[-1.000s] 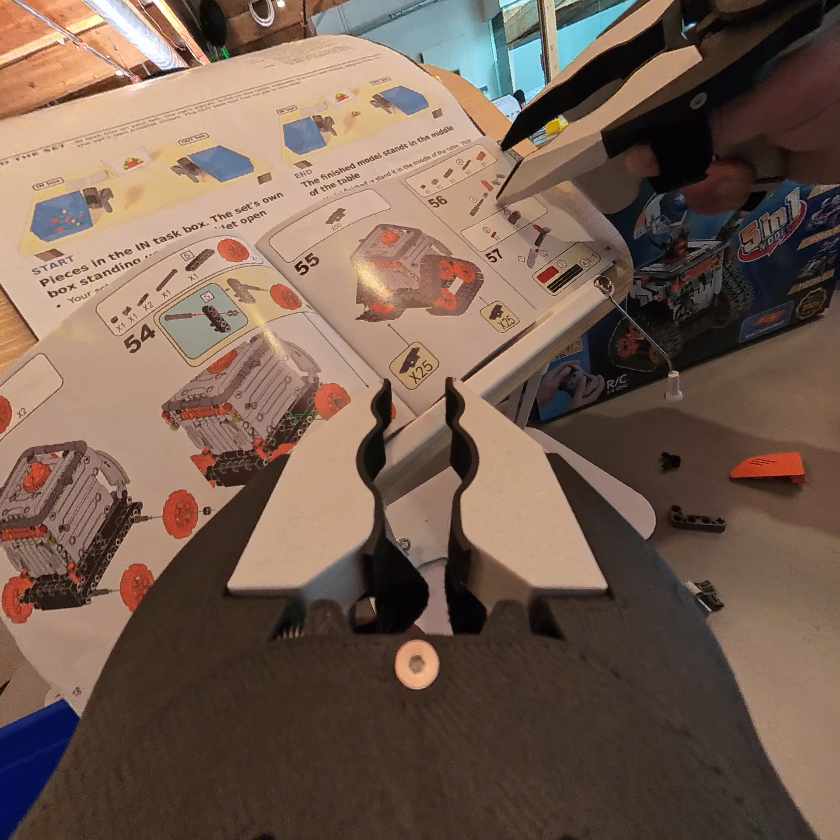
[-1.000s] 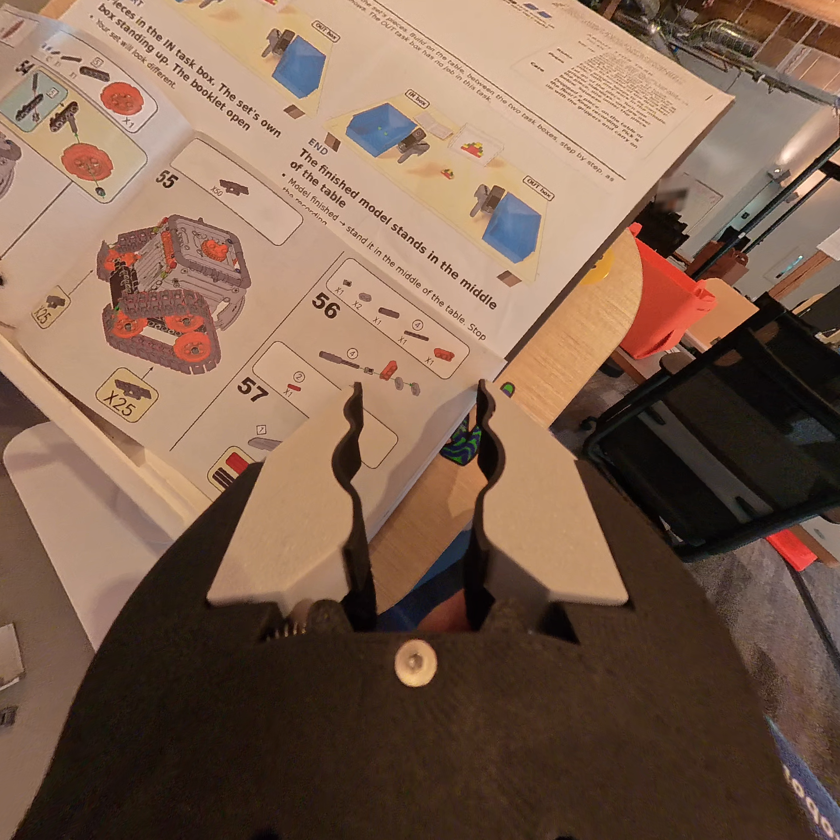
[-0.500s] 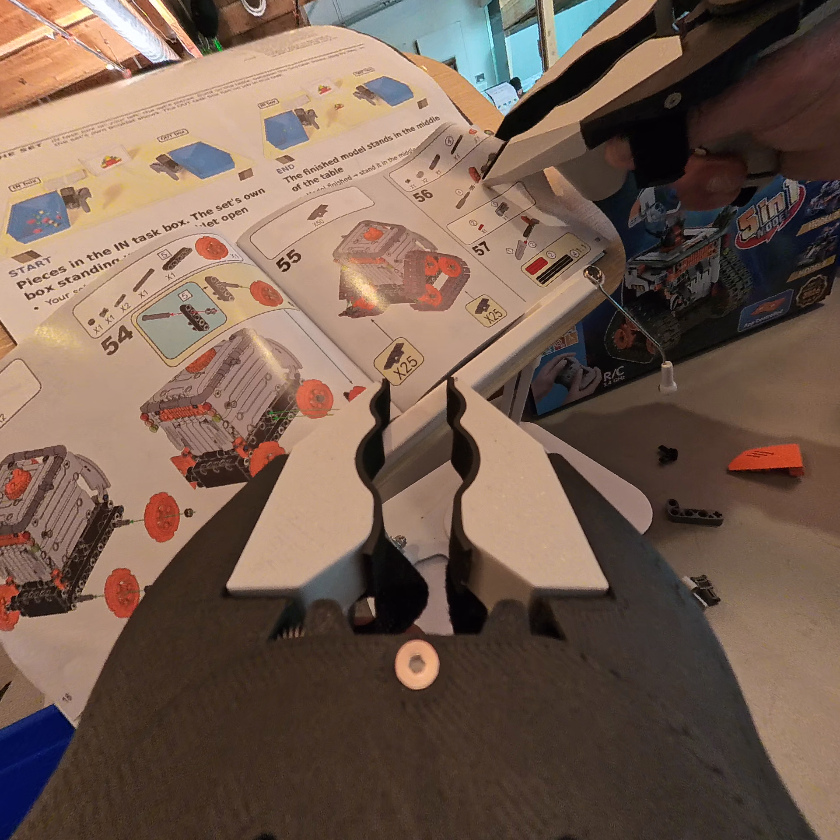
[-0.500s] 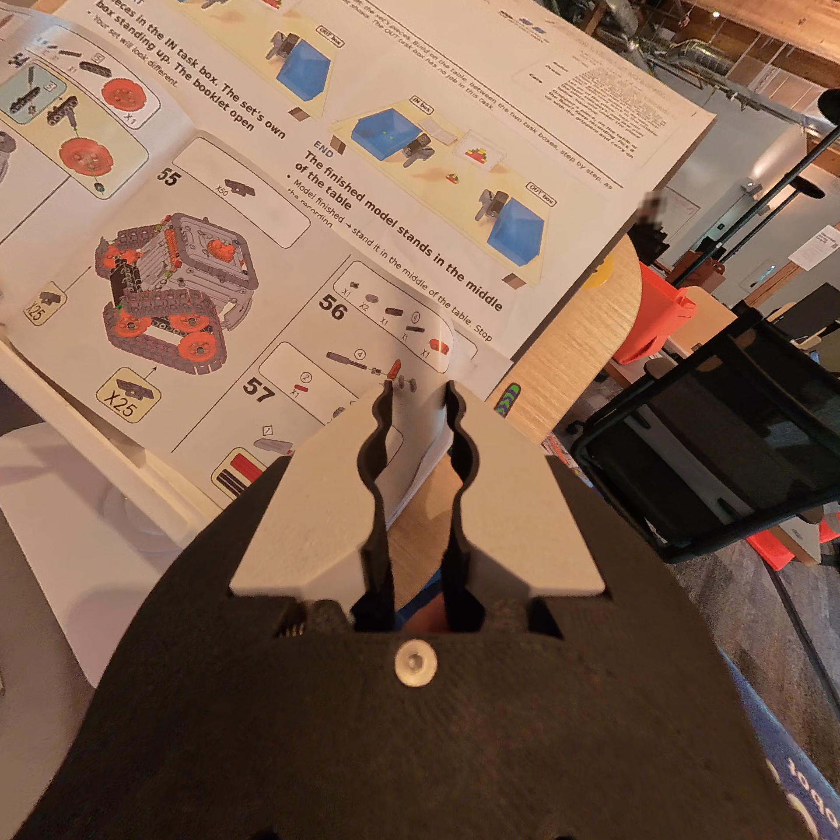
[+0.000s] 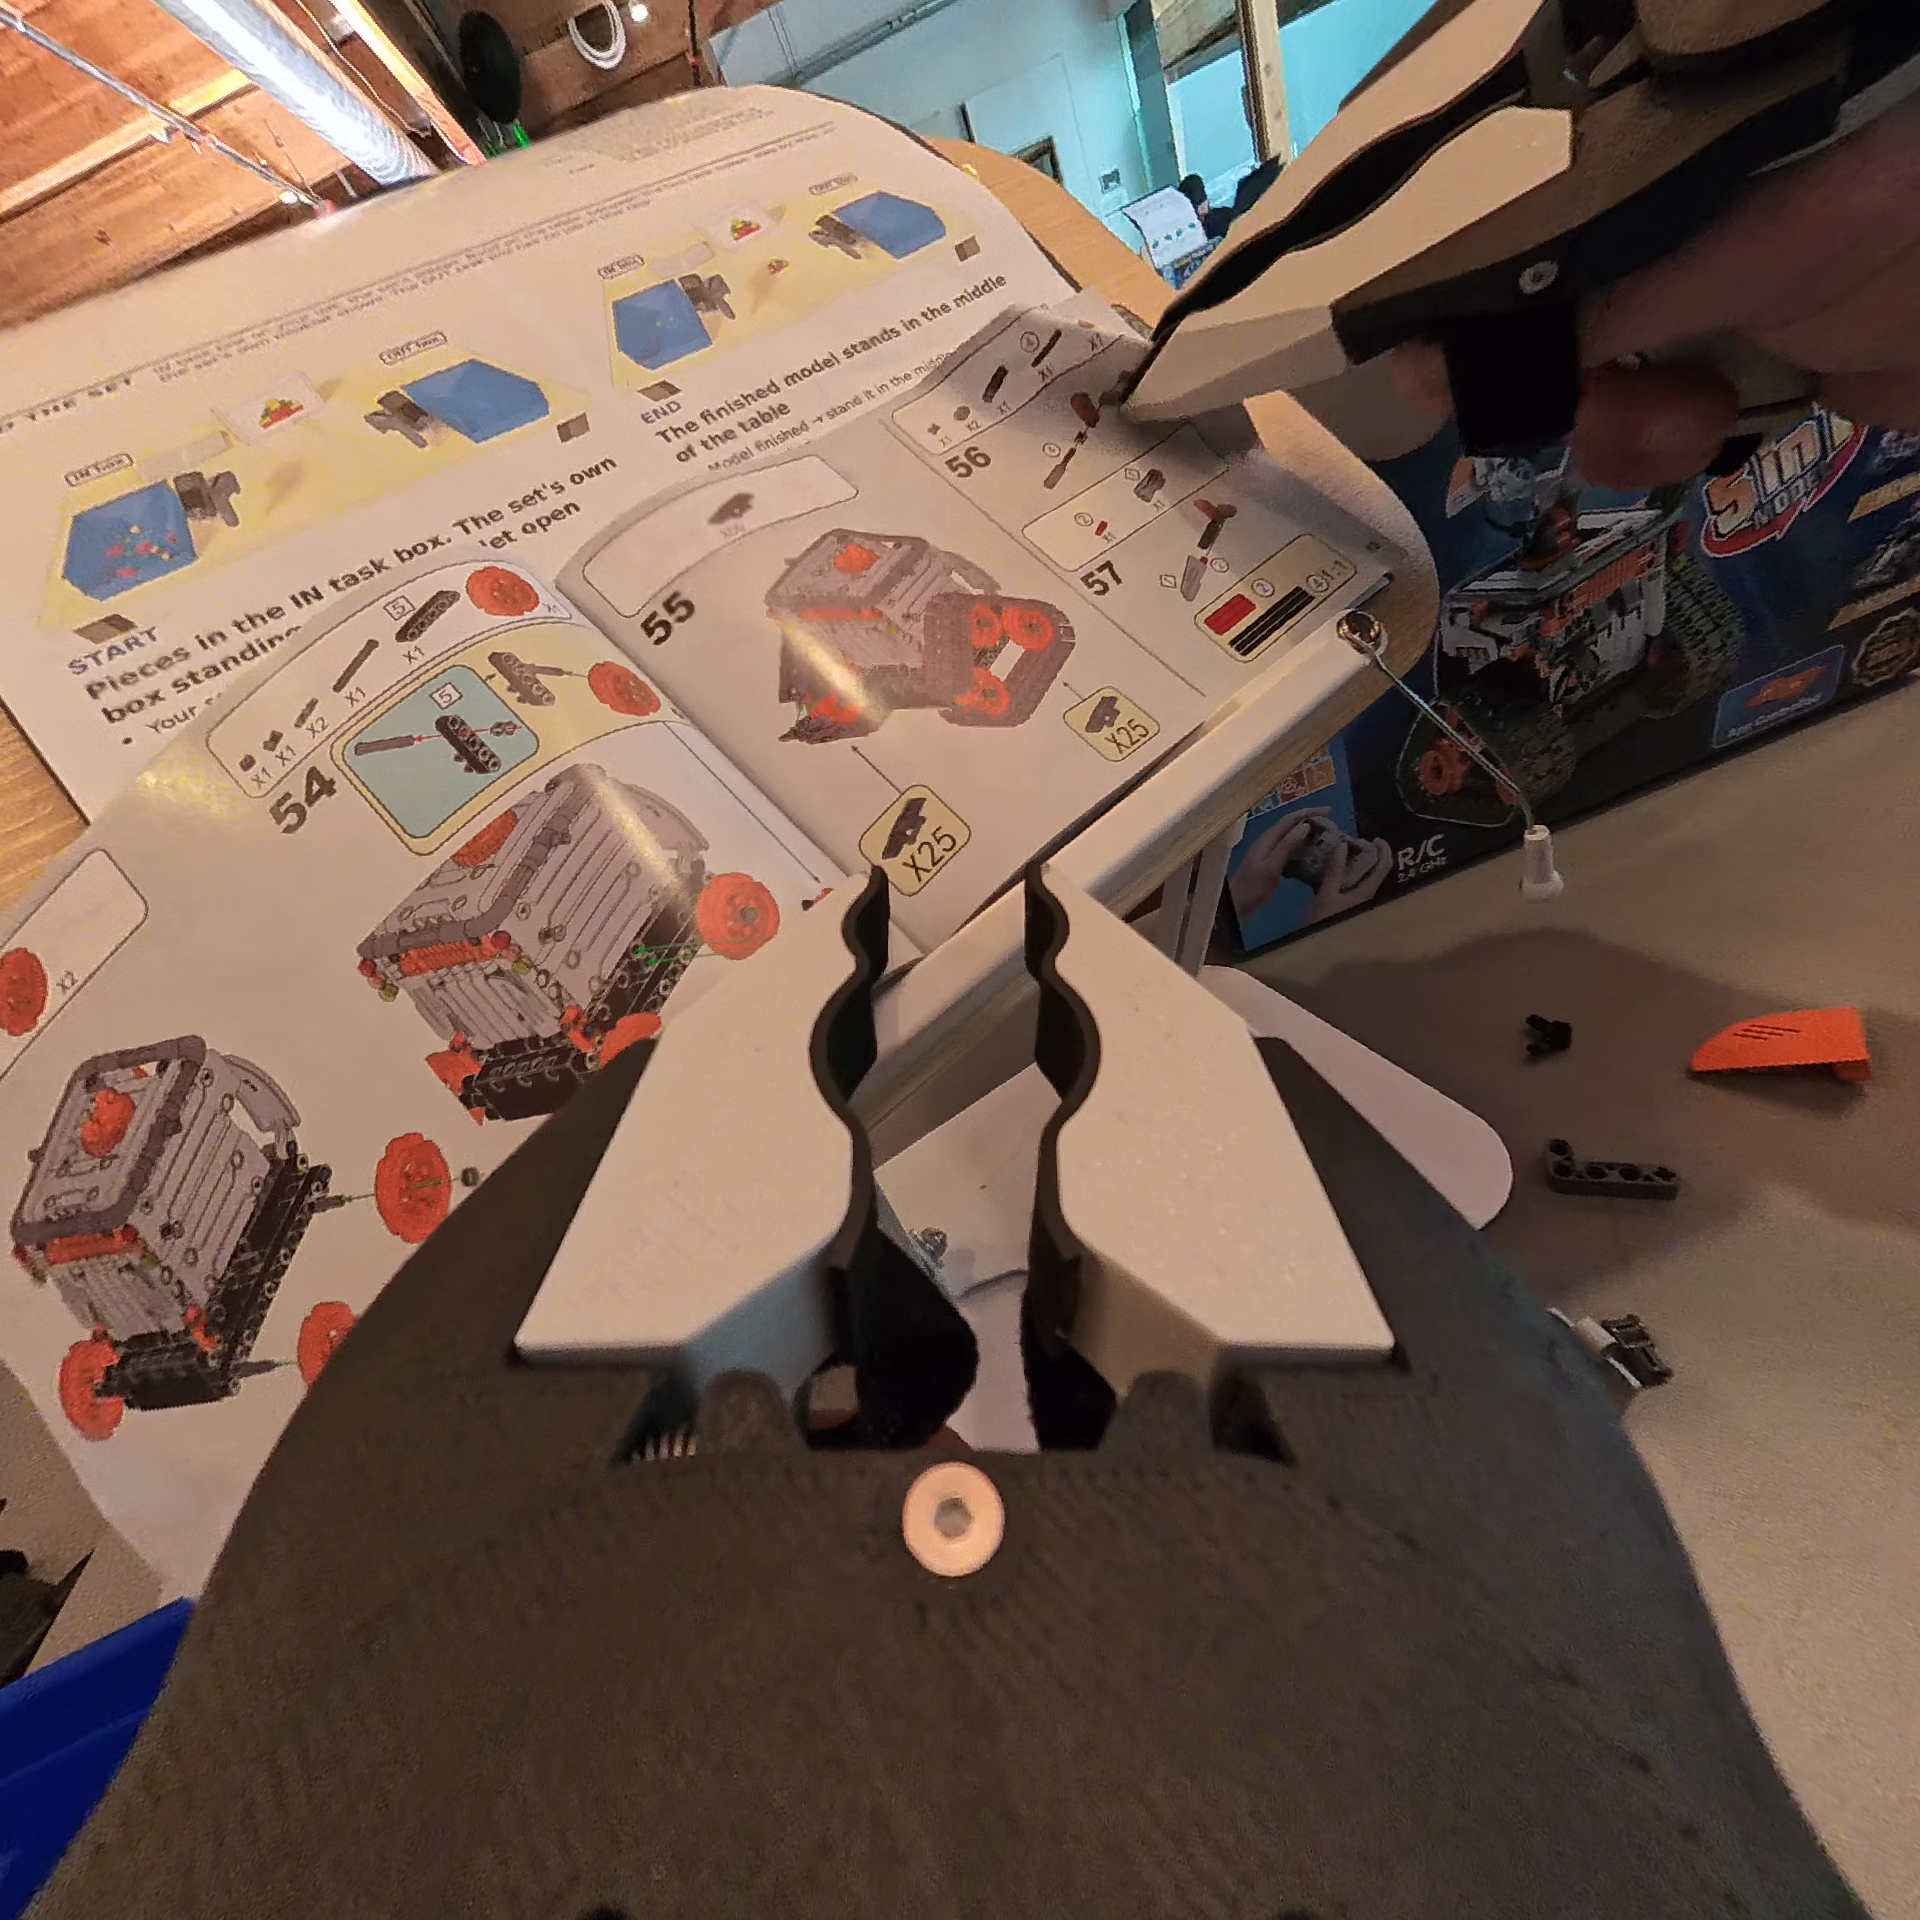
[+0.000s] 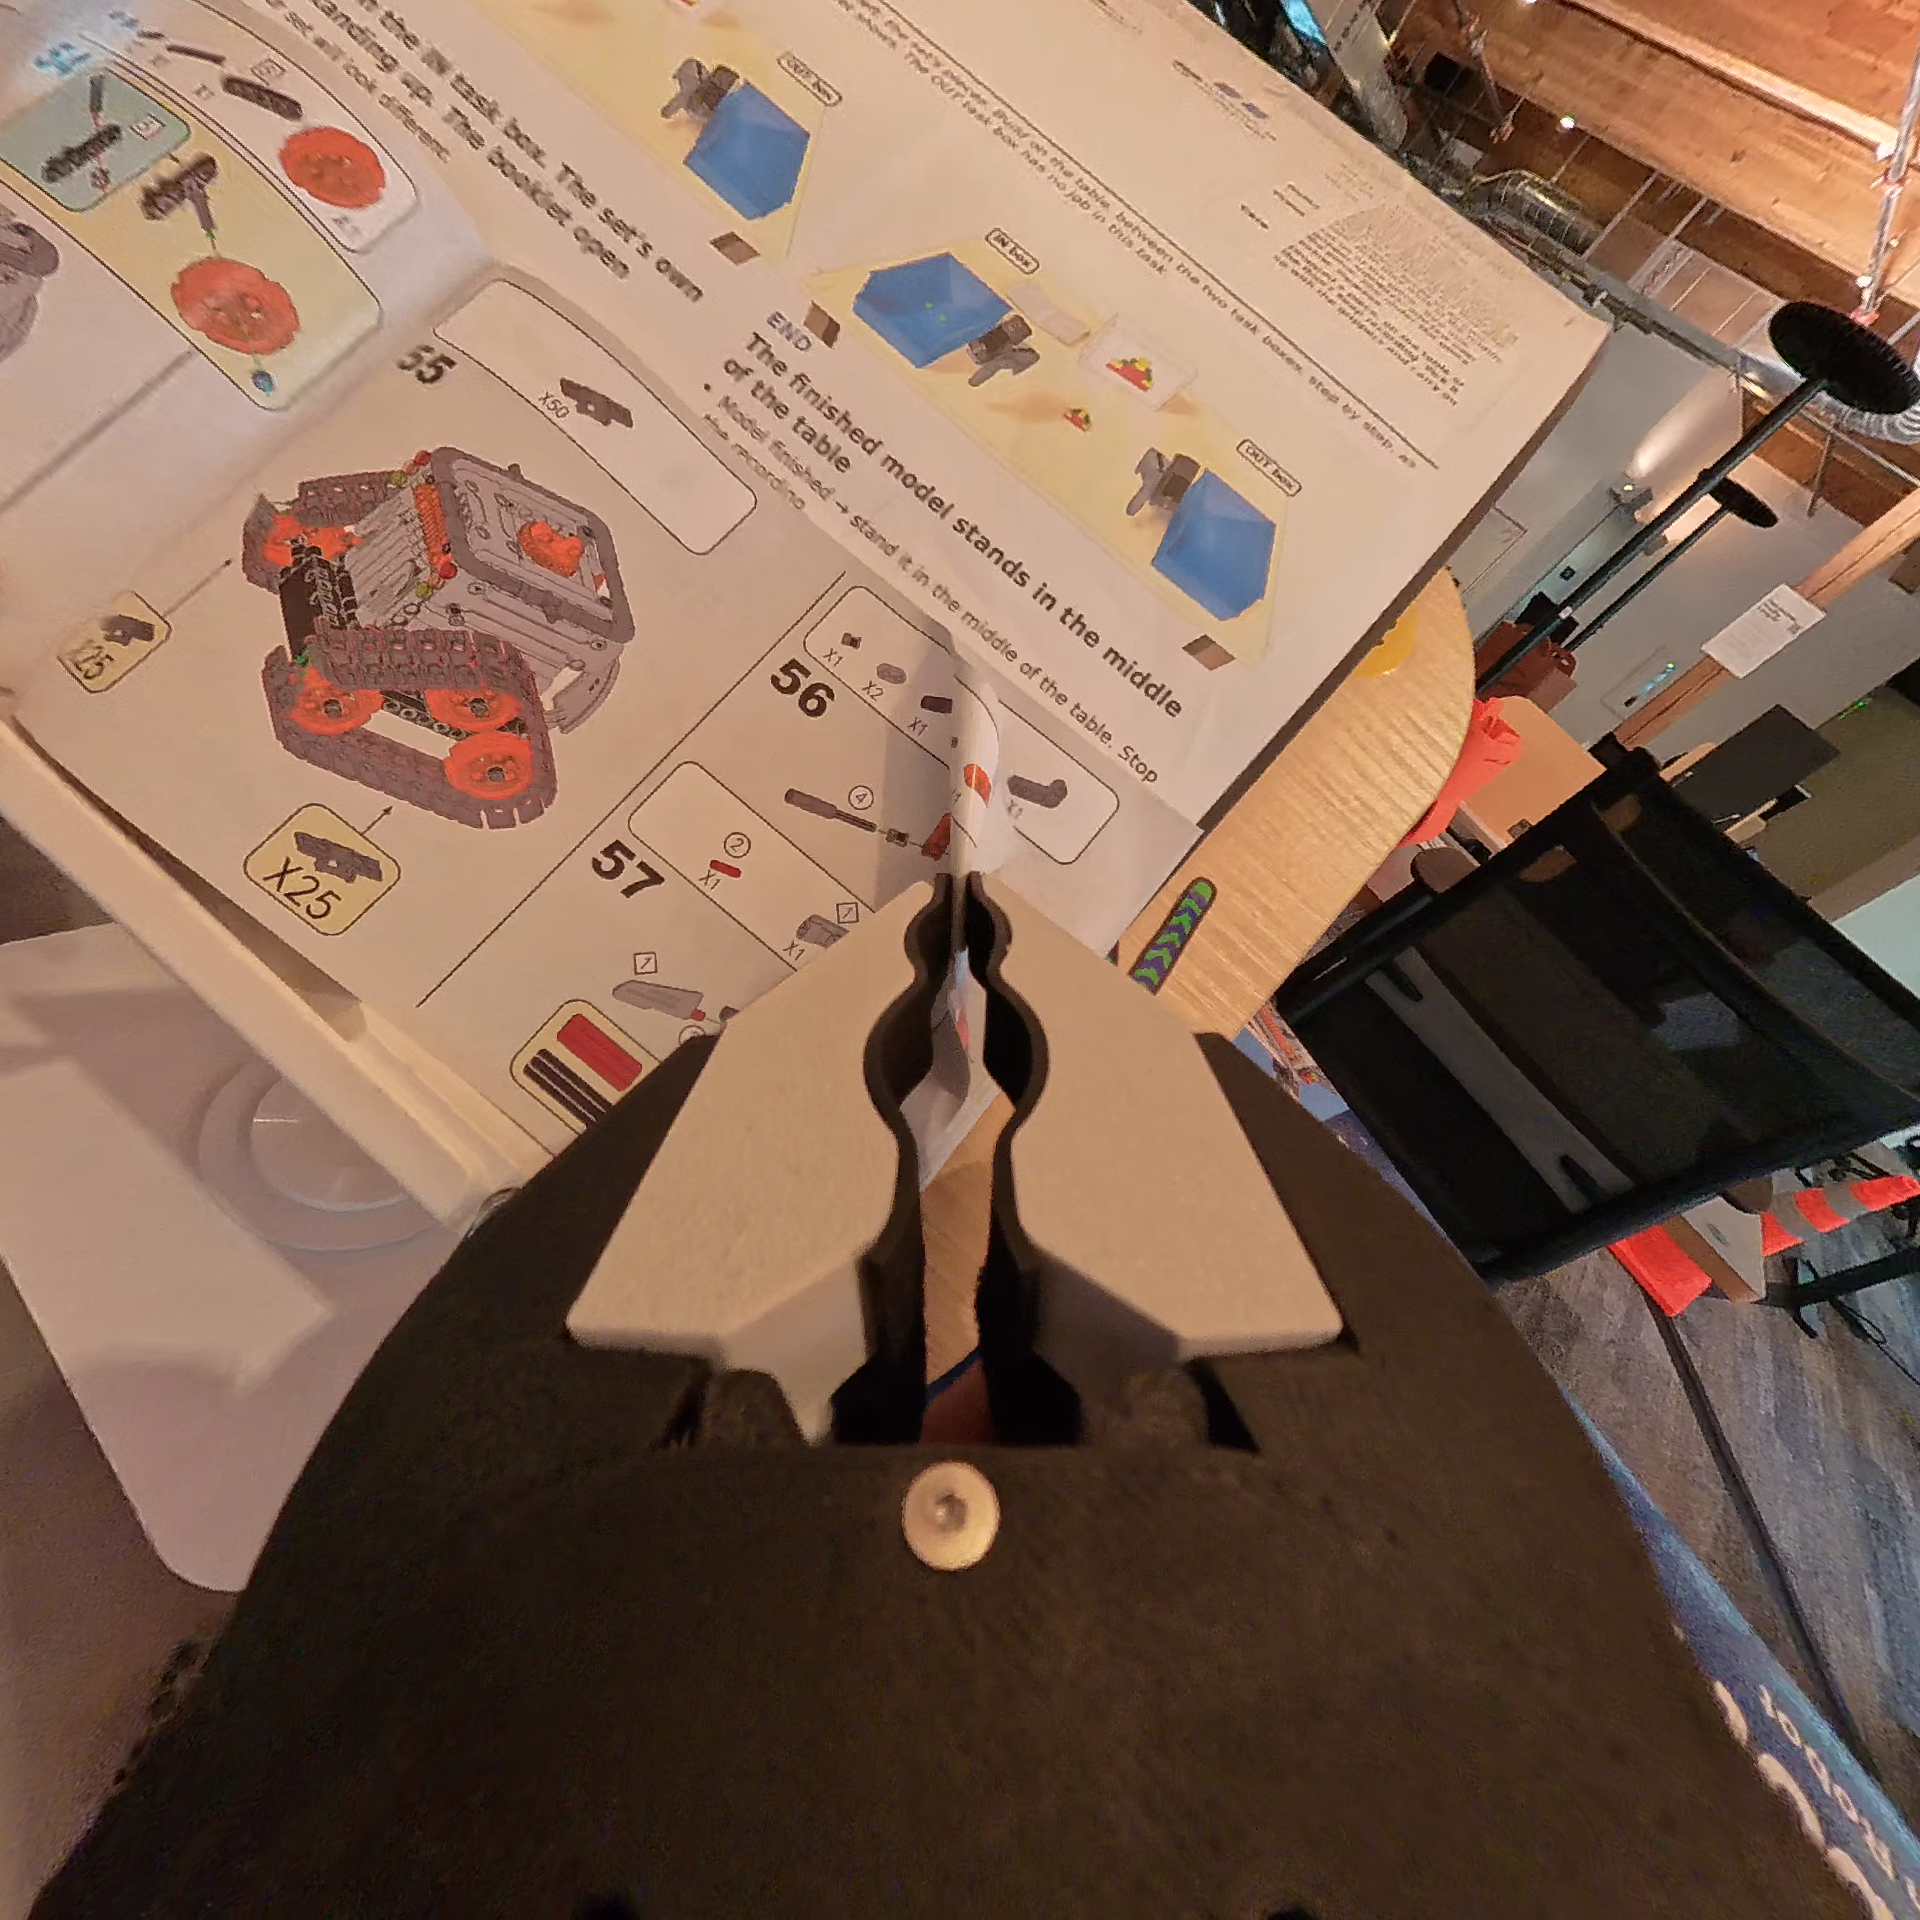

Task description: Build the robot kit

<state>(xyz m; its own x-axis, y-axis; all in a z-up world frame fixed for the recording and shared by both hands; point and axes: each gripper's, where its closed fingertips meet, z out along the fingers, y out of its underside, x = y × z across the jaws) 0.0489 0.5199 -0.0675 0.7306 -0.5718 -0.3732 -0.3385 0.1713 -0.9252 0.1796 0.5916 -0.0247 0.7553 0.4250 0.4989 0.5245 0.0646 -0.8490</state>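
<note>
Booklet page (image 6: 971,790) pinched by right gripper (image 6: 958,883) fingers; left gripper (image 5: 956,883) fingers apart, empty.

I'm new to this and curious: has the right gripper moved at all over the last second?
Yes. The right gripper closed in on the booklet page and pinched its edge; against the booklet stand, it slid left.

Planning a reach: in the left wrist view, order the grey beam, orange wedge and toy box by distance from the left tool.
From the left tool:
1. grey beam, low right.
2. orange wedge, farther right.
3. toy box, behind, upright.
</note>
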